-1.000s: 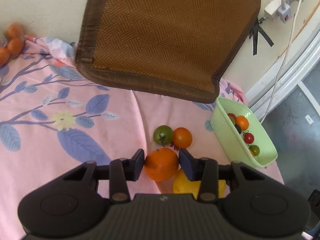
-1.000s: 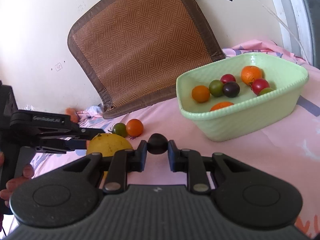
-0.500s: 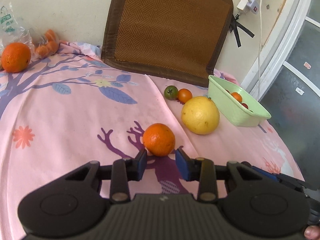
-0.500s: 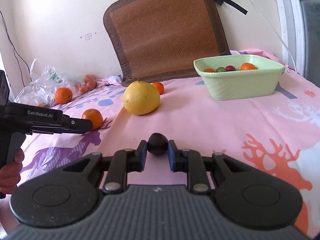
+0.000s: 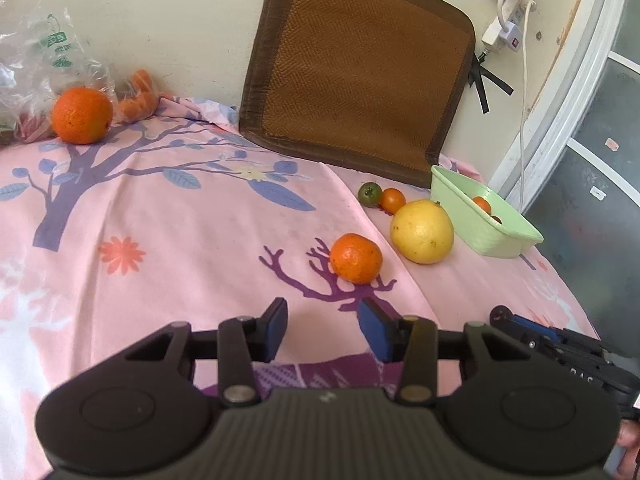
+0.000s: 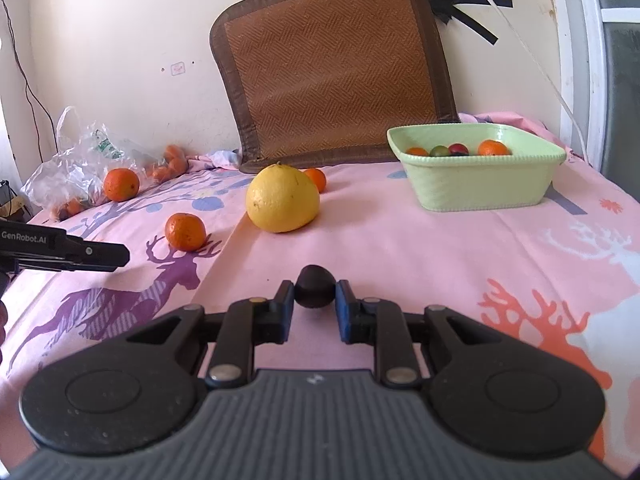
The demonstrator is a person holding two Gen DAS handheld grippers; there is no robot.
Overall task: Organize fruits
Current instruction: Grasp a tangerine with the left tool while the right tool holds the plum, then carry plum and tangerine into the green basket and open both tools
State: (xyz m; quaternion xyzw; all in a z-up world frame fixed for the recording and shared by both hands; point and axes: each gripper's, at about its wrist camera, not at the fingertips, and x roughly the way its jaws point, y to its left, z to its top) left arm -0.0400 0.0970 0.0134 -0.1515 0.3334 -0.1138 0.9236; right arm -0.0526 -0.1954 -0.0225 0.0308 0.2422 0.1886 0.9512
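A small orange (image 5: pixel 355 258) lies on the pink cloth, a short way beyond my left gripper (image 5: pixel 323 330), which is open and empty. A big yellow citrus (image 5: pixel 422 231) sits to its right, with a green tomato (image 5: pixel 369 193) and an orange tomato (image 5: pixel 392 200) behind. The light green basin (image 5: pixel 486 224) holds several small fruits. My right gripper (image 6: pixel 315 306) is shut on a small dark fruit (image 6: pixel 315 287). In the right wrist view the small orange (image 6: pixel 185 231), yellow citrus (image 6: pixel 282 198) and basin (image 6: pixel 478 178) lie ahead, and the left gripper's finger (image 6: pixel 86 256) shows at the left.
A larger orange (image 5: pixel 82 115) and a clear plastic bag (image 5: pixel 36 68) with more fruit lie at the back left. A brown woven mat (image 5: pixel 360 68) leans on the wall. A power strip and cable (image 5: pixel 508 20) hang at the right. The bed edge drops off right of the basin.
My left gripper has opened, let go of the small orange and drawn back from it; the orange rests on the cloth. My right gripper has kept the dark fruit and pulled back.
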